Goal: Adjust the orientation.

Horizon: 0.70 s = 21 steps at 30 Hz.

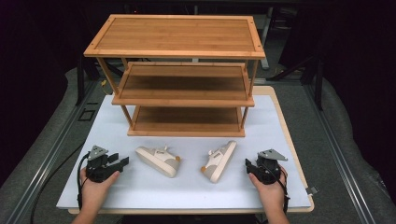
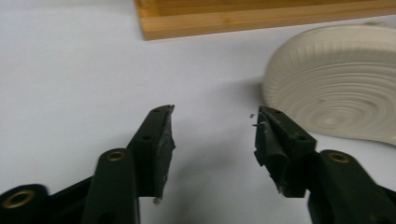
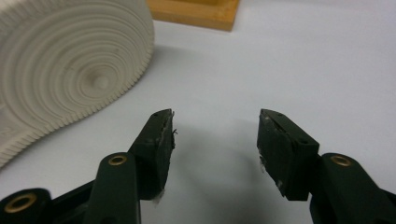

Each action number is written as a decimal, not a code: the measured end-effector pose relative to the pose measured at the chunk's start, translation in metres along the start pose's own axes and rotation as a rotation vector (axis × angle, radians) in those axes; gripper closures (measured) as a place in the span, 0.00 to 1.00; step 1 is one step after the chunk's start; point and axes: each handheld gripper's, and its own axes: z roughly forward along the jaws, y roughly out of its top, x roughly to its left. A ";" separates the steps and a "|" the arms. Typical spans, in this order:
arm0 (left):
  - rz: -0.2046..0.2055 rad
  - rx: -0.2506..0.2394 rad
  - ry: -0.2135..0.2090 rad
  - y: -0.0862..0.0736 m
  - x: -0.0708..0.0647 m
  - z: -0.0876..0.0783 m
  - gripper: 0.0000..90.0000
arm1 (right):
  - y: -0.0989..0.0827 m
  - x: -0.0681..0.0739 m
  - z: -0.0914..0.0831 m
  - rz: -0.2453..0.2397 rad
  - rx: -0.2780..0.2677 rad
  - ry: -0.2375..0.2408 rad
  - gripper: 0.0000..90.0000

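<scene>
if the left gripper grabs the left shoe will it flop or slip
The left shoe lies on its side, so a push would probably slide it, not roll it. Its ribbed sole looks stiff and grippy, so slipping seems unlikely. It looks small, so probably light.

The left gripper [image 1: 122, 162] is held low in the left hand [image 1: 95, 184], its jaws spread wide with nothing between them and pointed toward the right gripper [image 1: 249, 164]. The right gripper is held likewise in the right hand [image 1: 269, 186], jaws wide apart and empty, turned back toward the left one. Both forearms are brought in from the near edge, well apart from each other.
</scene>
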 end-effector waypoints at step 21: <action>0.095 -0.060 -0.082 0.005 -0.032 -0.024 0.68 | 0.003 0.011 -0.014 -0.029 -0.062 0.027 0.50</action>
